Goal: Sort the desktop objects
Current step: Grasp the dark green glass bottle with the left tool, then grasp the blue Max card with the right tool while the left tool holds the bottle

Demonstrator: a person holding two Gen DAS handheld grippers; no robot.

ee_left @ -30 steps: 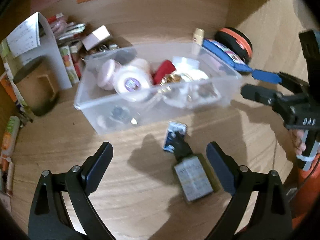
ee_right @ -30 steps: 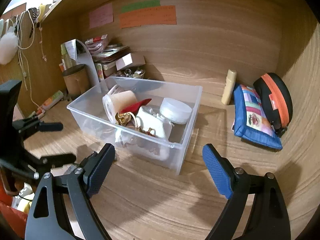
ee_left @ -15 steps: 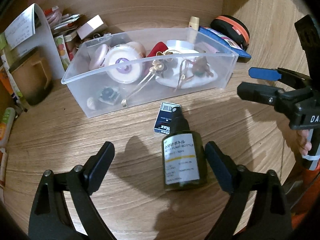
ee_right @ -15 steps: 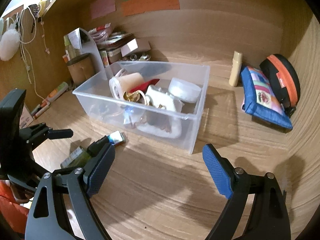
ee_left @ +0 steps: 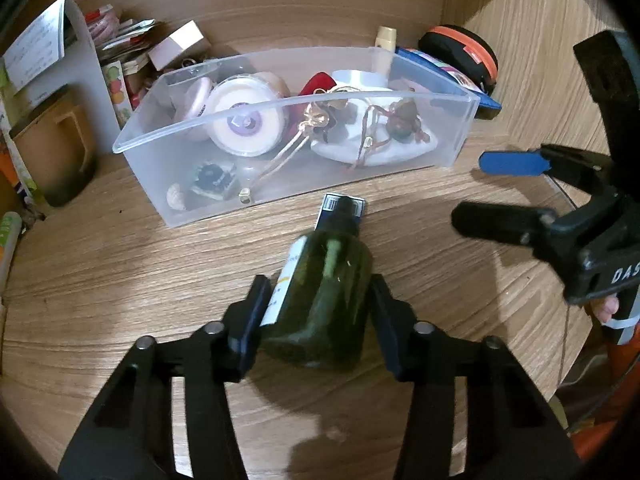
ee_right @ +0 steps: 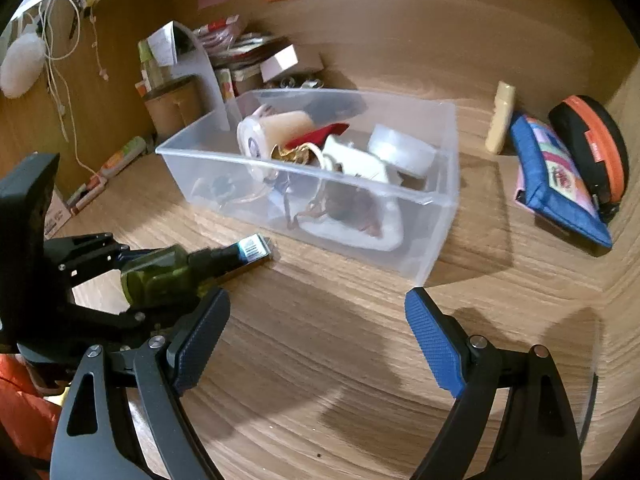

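From the left wrist, the left tongs [ee_left: 318, 304] have just been closing and now clamp a dark green bottle [ee_left: 324, 288] by its body, pads pressed on both flanks. The bottle lies on the wooden counter [ee_left: 120, 272] just in front of the clear plastic bin [ee_left: 296, 136], its black cap toward the bin and over a small barcoded packet [ee_left: 340, 206]. The right tongs [ee_left: 492, 188] stand to the right of the bin, fingers apart.

From the right wrist, the right tongs [ee_right: 316, 336] are spread wide with only bare counter [ee_right: 340, 380] between them, in front of the bin [ee_right: 436, 232]. Left of the bin, the bottle [ee_right: 160, 274] sits in the left tongs [ee_right: 116, 276]; whether it is lifted clear of the counter is hard to tell. A blue pouch [ee_right: 560, 184] lies right of the bin.
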